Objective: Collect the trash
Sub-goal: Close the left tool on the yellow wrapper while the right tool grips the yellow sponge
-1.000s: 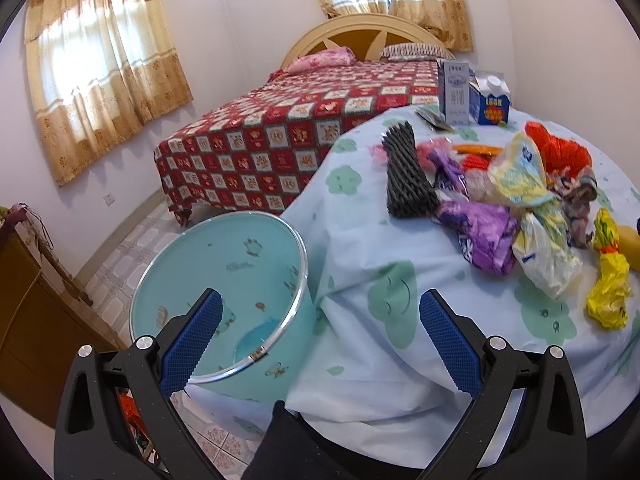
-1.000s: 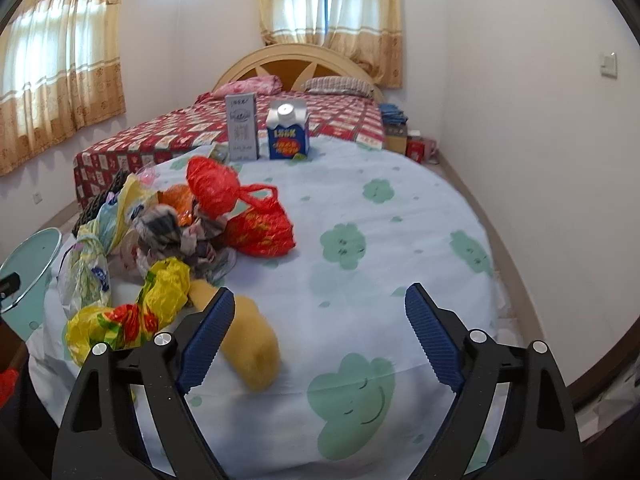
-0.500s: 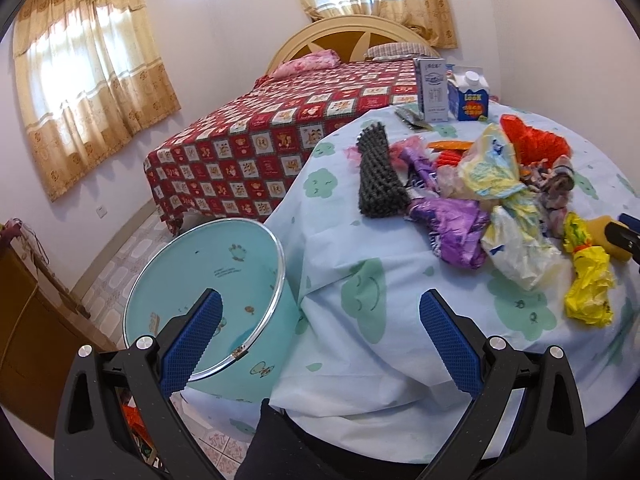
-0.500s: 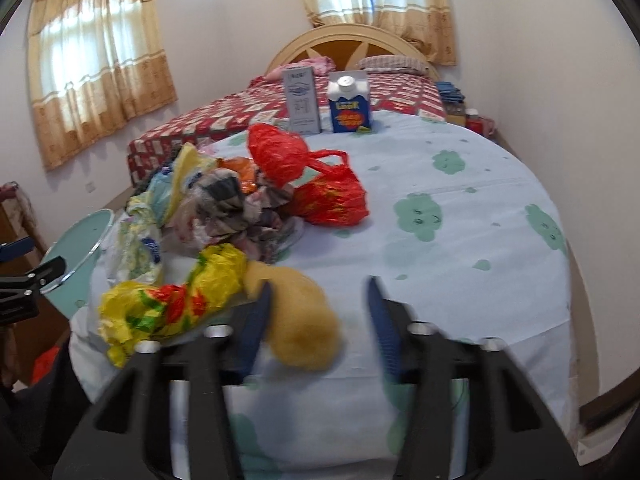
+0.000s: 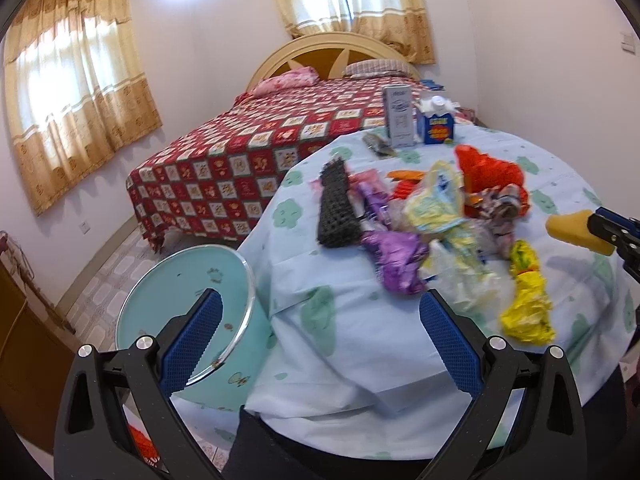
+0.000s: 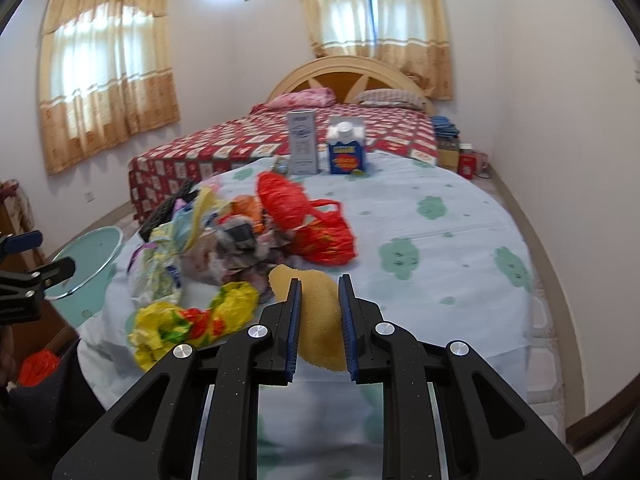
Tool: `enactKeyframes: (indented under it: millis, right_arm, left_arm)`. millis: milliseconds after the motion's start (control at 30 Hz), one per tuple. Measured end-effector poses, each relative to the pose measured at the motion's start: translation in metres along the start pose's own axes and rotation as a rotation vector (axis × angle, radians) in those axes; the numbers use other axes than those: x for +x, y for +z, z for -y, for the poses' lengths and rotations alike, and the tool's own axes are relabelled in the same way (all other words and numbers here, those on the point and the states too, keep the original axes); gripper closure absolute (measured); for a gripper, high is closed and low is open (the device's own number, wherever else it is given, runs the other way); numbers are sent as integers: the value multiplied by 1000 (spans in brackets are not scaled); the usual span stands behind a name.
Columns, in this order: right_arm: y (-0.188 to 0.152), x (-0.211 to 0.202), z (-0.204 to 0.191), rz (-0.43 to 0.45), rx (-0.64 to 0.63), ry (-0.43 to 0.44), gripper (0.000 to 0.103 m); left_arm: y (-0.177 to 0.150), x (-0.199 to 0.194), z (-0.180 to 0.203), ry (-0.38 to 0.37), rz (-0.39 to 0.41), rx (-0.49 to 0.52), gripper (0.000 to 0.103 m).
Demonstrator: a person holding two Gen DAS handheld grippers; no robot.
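On the round table (image 6: 440,264) lies a pile of trash: a yellow wrapper (image 6: 188,320), a red bag (image 6: 316,224) and crumpled plastic bags (image 6: 224,244). My right gripper (image 6: 320,284) has its jaws closing, and the pads press on a yellow sponge (image 6: 316,320) held just above the cloth. In the left wrist view the sponge (image 5: 572,228) shows at the right edge. My left gripper (image 5: 320,300) stands open and empty over the table's near edge, beside a light-blue bin (image 5: 240,376). A purple wrapper (image 5: 396,256) and black foam net (image 5: 336,208) lie ahead of it.
Two cartons, a grey one (image 6: 302,140) and a blue one (image 6: 346,152), stand at the table's far side. A bed (image 6: 248,140) with a red patterned cover fills the room behind. A wooden cabinet (image 5: 16,344) stands left of the bin. The wall runs close along the right.
The right gripper's jaws came together from wide open onto the yellow sponge and raised it a little. The left gripper drifted up and toward the table, still open.
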State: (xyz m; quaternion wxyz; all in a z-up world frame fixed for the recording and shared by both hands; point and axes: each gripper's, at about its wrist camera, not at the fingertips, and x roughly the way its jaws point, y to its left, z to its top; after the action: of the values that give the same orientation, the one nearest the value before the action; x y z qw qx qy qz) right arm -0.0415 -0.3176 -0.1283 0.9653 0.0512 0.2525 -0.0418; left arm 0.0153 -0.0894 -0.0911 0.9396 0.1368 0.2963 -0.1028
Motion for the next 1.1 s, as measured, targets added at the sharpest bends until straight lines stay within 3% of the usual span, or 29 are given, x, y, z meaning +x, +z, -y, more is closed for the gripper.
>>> enactKeyframes:
  millis: [333,600,767,800,867,1100]
  right_arm:
    - [-14,-18,39,2,40,-115,84]
    - [-32,-27,61,-3,84,-143,84]
    - [-33,-25,55,3,76,-122,83]
    - [-33,-25,53,4,72,-118,83]
    - [-32,-26,49,10,64,-113,83]
    - [-22,-35,39,41,43,-99,83]
  left_arm:
    - [10,-2,47,-106,17,28,6]
    - [10,2,90,-190,17,85,9]
    - [3,13,105,-272,-60,126,60]
    - [1,14,106,-284,-73,128,64]
    - [0,14,107,-309,-80,133,89]
    - [5,-3,96,-295,-18,140,90]
